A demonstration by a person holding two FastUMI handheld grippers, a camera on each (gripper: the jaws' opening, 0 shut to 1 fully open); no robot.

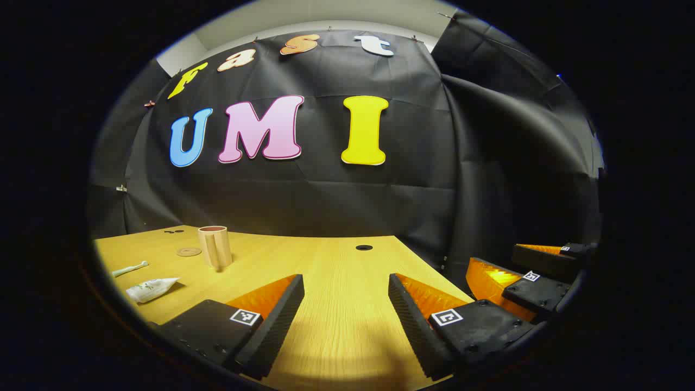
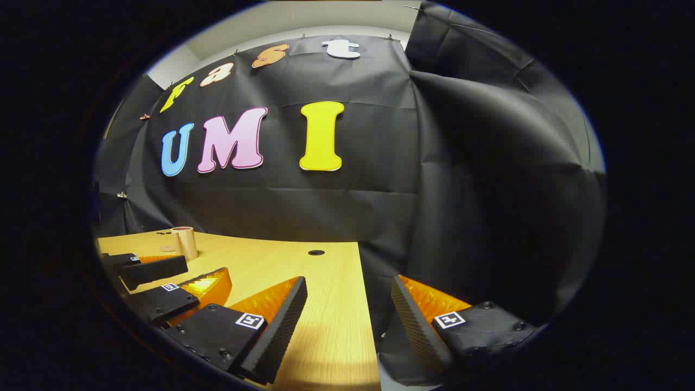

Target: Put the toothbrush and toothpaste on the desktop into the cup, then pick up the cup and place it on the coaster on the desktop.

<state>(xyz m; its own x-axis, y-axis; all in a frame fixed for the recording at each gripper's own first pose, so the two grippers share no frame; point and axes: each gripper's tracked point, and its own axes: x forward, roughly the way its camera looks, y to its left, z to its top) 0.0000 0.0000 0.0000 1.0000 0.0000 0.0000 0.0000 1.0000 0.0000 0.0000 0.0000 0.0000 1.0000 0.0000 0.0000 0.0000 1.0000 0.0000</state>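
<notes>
Both grippers hang spread wide and empty, my left gripper [image 1: 346,304] over bare desktop [image 1: 336,282], my right gripper [image 2: 347,309] at the desk's edge. Farther left lie the toothpaste tube [image 1: 151,289] and toothbrush [image 1: 130,268]; beyond, the cup [image 1: 215,246] stands just beside its coaster [image 1: 189,251], waiting to be loaded.

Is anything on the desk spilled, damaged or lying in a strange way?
Nothing stands out. The cup stands upright beside the coaster; the toothbrush and toothpaste lie flat on the desk.
</notes>
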